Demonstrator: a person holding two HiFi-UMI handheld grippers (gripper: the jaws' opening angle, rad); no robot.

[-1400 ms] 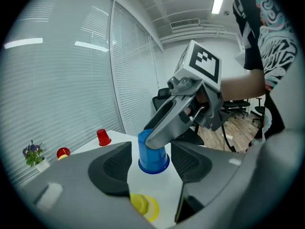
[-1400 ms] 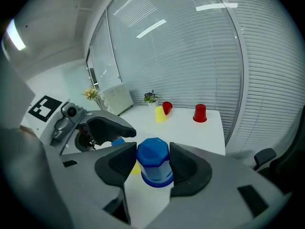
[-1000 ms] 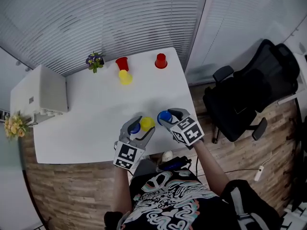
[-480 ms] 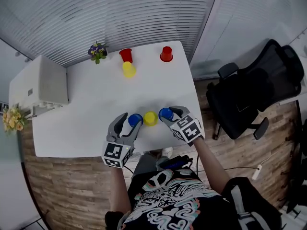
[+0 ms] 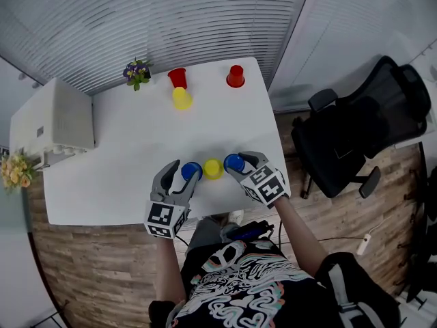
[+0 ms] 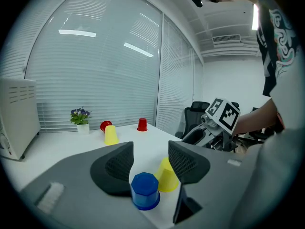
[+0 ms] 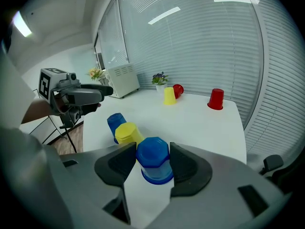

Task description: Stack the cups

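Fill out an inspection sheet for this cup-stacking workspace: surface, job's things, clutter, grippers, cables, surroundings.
Surface: white table.
Job's things: left blue cup, near yellow cup and right blue cup stand upside down in a row at the near edge. Far yellow cup, left red cup and right red cup are at the far edge.
Clutter: potted plant; white appliance at the left end.
Grippers: left gripper has just been closing around the left blue cup and is not yet pressing it; right gripper is shut on the right blue cup.
Cables: thin cable on the floor.
Surroundings: window blinds, black office chair, wood floor.
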